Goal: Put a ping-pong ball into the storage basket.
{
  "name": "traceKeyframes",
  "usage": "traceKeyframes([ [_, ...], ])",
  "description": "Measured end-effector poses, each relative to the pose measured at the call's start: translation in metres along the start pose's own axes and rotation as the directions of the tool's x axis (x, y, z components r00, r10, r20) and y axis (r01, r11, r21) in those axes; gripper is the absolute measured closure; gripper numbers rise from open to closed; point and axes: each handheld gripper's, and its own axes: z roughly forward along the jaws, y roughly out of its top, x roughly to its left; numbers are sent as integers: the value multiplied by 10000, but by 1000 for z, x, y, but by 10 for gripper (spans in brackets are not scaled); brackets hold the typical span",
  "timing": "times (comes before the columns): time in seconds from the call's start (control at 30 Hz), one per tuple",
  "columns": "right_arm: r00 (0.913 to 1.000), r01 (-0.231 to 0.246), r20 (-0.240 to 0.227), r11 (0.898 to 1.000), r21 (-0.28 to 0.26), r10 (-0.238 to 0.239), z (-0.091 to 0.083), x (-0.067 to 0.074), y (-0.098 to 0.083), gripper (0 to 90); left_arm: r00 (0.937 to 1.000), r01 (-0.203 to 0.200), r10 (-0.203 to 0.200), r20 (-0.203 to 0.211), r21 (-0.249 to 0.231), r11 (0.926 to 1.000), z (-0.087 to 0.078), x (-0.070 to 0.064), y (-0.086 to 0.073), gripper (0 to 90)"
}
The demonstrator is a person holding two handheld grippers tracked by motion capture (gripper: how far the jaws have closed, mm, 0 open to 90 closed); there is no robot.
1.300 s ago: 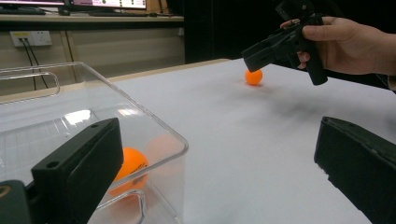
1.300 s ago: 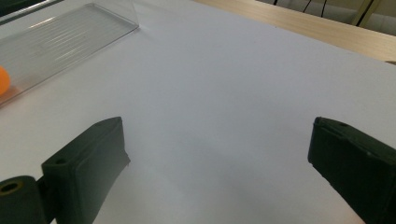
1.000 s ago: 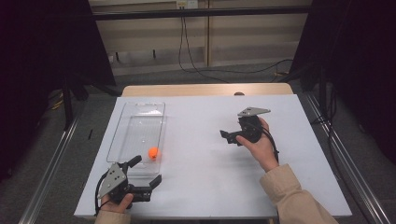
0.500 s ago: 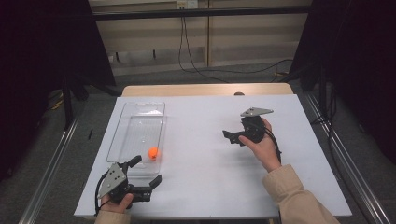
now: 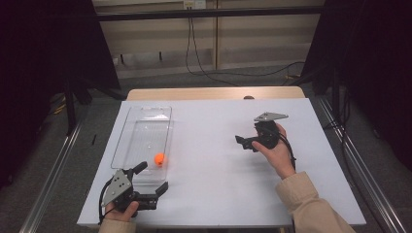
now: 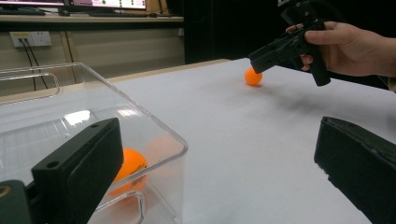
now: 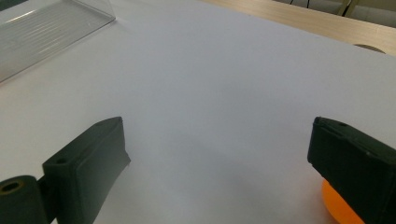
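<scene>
Clear bin: stands on the left side of the white table, long side running near to far; one orange ball already lies inside at its near end, seen again through the wall in the left gripper view.
Left claw: hovers at the near left edge of the table, just near of the bin, released, jaws wide apart, holding nothing.
Loose ball: the second orange ball rests on the bare table, right of centre, just under the right claw; in the right gripper view its edge peeps out behind the right-hand jaw.
Right claw: held low over the right half of the table, nose pointing left, released and empty; the ball sits off to one jaw's side, not between the two.
Step in hand: probably lining the right claw up on the loose ball, to join the one in the bin.
Next move: likely calls for shifting the claw sideways until the ball lies centred between the jaws, lowering to the table, then closing gently, since a round ball may roll off at a glancing touch.
</scene>
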Motion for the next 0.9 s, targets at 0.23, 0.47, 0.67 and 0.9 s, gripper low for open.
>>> traceKeyframes([
  [0.23,9999,-60,86,10000,-38,60,-2,-4,-2,45,10000,-21,21,4,14,10000,0,0,0,11],
  [0.47,9997,-126,212,9999,-41,127,-4,-9,-3,47,10000,49,-49,-2,-40,10000,0,0,0,11],
  [0.67,9992,-255,308,9996,-95,257,-6,-14,-4,51,10000,42,-42,7,-29,10000,1,0,0,11],
  [0.9,9984,-304,478,9995,-103,309,-8,-19,-3,53,10000,92,-92,-4,-70,9999,1,0,0,11],
])
